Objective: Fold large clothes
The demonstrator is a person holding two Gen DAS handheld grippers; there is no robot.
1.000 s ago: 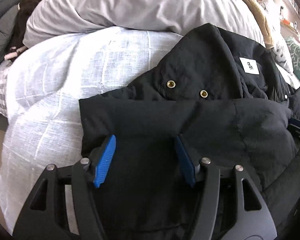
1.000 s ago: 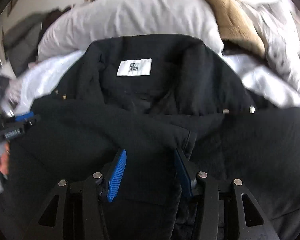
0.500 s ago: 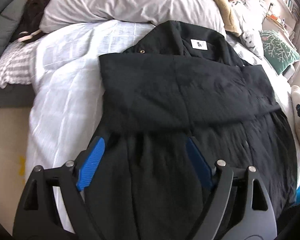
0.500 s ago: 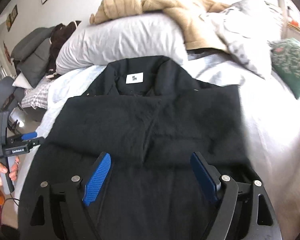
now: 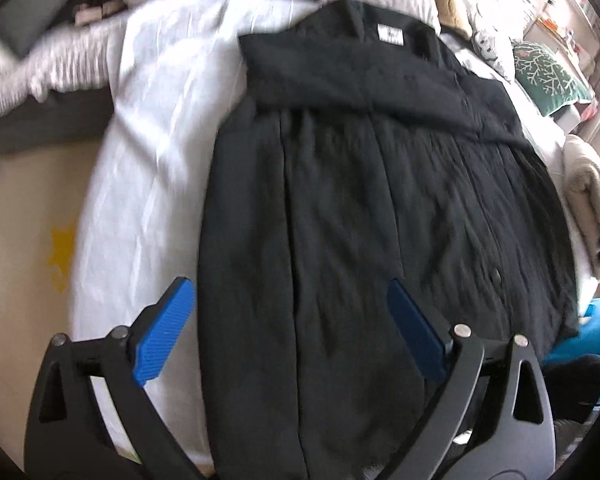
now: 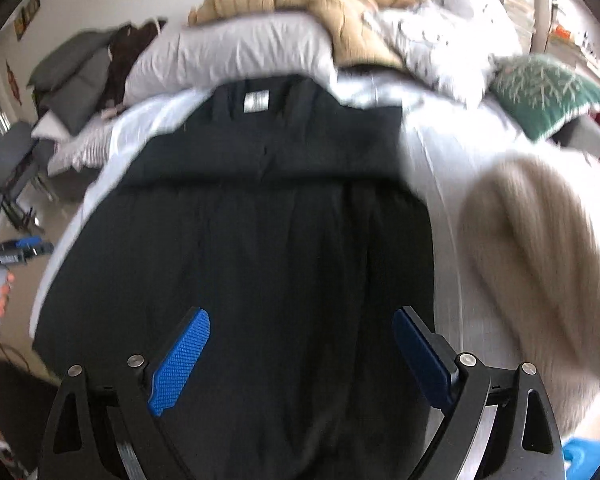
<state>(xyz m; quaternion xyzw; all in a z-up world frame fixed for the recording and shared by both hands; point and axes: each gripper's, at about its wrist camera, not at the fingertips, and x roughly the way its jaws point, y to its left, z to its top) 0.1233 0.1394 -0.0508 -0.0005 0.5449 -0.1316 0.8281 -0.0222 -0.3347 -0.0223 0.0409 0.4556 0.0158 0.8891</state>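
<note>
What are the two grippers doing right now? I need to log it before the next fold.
Left gripper: open, jaws just widened, holding nothing, above the black coat.
Right gripper: open, jaws just widened, holding nothing.

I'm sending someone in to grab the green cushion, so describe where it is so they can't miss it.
Start at the bed with the white sheet where the black coat lies spread out. Look toward the head end, on the side away from the grey pillow pile, beside the white patterned bedding. The green cushion is the only green thing there, with a pale branching pattern.
</note>
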